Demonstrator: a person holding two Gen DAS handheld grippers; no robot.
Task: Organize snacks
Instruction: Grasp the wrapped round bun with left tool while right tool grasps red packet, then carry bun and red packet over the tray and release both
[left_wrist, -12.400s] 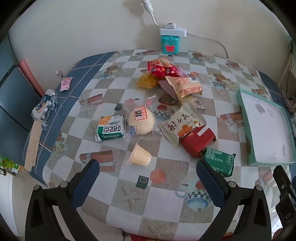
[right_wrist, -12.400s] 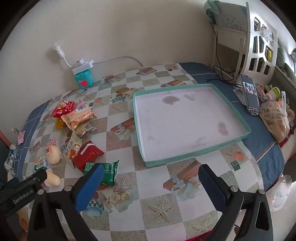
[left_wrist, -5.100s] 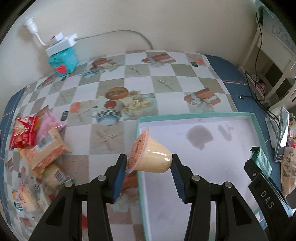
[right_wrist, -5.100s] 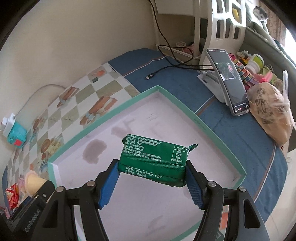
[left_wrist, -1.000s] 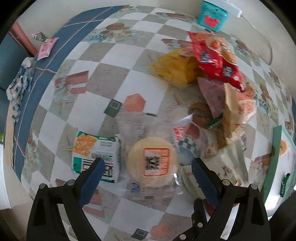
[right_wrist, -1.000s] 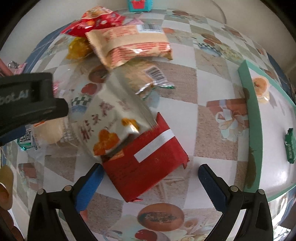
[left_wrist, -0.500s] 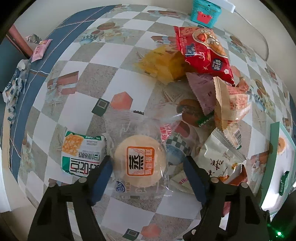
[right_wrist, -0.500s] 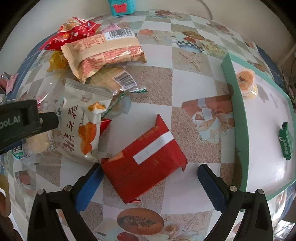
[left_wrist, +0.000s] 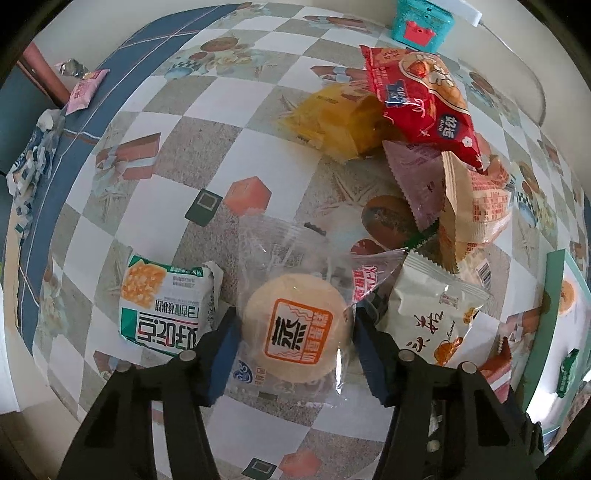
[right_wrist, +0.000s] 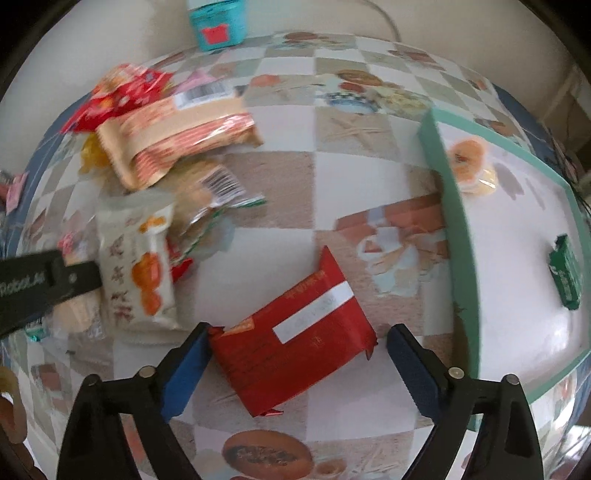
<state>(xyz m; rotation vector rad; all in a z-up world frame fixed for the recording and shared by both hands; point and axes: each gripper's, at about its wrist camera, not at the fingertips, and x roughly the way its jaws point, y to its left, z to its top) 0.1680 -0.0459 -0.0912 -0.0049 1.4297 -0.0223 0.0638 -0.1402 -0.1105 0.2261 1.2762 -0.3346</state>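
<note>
Snack packets on the checked tablecloth (left_wrist: 155, 206), nine: round bun pack (left_wrist: 295, 334), green-white (left_wrist: 166, 306), cream (left_wrist: 436, 314), yellow (left_wrist: 332, 118), red bag (left_wrist: 417, 96), purple (left_wrist: 413, 181), tan (left_wrist: 476, 206), clear-wrapped (right_wrist: 207, 199), red flat pack (right_wrist: 295, 332).

Tray (right_wrist: 461, 258), one, at 3 o'clock: one jelly cup (right_wrist: 471, 166), one green packet (right_wrist: 565, 273).

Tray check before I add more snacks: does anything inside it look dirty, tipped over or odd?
Little stands out. The tray holds a jelly cup lying on its side near the far corner and a green packet further right, apart from each other. The tray's floor is glared white here, so stains cannot be judged.
</note>
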